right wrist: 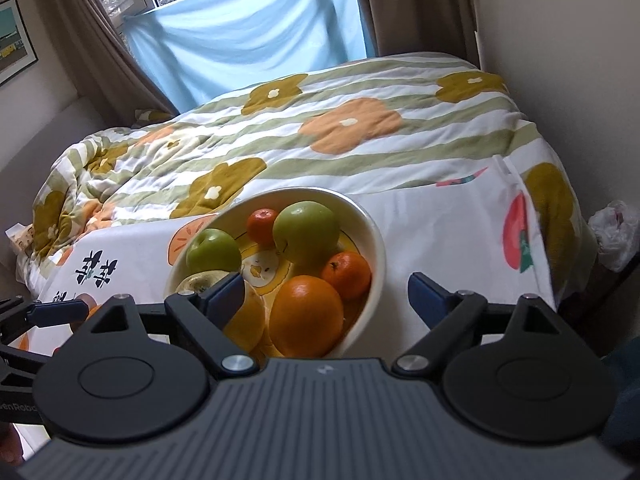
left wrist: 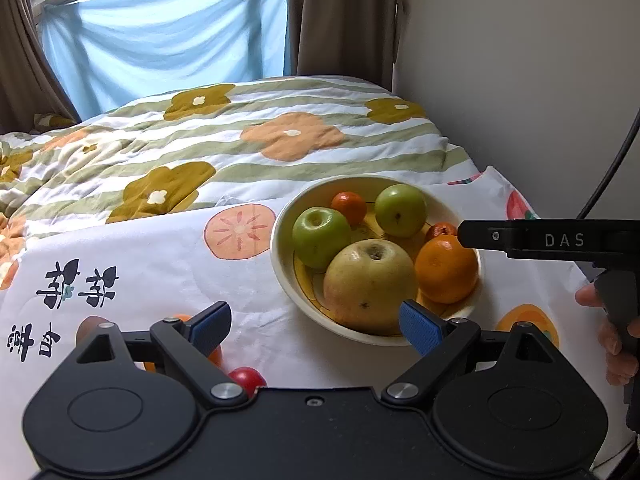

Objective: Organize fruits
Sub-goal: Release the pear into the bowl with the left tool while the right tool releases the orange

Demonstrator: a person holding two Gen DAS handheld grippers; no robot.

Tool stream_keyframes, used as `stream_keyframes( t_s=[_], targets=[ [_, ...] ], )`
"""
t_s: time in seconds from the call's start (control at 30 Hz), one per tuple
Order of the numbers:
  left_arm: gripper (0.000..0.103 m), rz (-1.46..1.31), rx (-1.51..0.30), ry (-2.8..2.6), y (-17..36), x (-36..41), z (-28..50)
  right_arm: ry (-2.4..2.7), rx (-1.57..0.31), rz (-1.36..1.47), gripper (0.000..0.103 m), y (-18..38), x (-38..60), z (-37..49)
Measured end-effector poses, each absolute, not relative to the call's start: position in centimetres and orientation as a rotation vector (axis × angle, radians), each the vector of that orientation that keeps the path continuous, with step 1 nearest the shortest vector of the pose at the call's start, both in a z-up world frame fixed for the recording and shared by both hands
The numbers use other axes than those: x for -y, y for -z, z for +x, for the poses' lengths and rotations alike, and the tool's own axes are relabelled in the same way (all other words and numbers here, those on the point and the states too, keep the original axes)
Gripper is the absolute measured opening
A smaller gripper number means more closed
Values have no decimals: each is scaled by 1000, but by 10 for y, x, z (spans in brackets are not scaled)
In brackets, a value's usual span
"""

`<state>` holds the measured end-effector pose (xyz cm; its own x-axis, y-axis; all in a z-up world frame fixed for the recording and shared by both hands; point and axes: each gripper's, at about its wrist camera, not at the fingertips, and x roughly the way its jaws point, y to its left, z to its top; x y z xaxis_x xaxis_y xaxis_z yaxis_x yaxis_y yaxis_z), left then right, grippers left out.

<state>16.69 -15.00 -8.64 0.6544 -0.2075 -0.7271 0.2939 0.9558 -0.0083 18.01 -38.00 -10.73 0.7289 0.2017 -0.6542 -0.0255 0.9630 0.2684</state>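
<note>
Piled in a cream bowl (left wrist: 280, 256) on a fruit-print cloth (left wrist: 160, 264) spread over a bed: two green apples (left wrist: 321, 237), a yellow pear (left wrist: 370, 284), a large orange (left wrist: 447, 270) and two small tangerines (left wrist: 349, 207). Poised just short of the bowl, jaws wide and holding nothing: left gripper (left wrist: 316, 326). Hovering over the bowl's near rim, equally wide and empty: right gripper (right wrist: 326, 294); a small red fruit (left wrist: 247, 378) loose on the cloth beneath the left gripper.

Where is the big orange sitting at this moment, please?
The big orange sits at the right edge of the bowl in the left wrist view, touching the large yellow apple, with a small tangerine just behind it.
</note>
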Motion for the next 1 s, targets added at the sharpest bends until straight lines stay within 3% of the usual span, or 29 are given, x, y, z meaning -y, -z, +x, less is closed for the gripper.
stream_keyframes(
  t_s=[0.6,1.0],
  targets=[
    [94,46,-691,211,44,148,93,-134,-745,175,103,64,379,123],
    [94,10,-675,93,24,85,66,-198,-740,183,103,43,337,102]
  ],
)
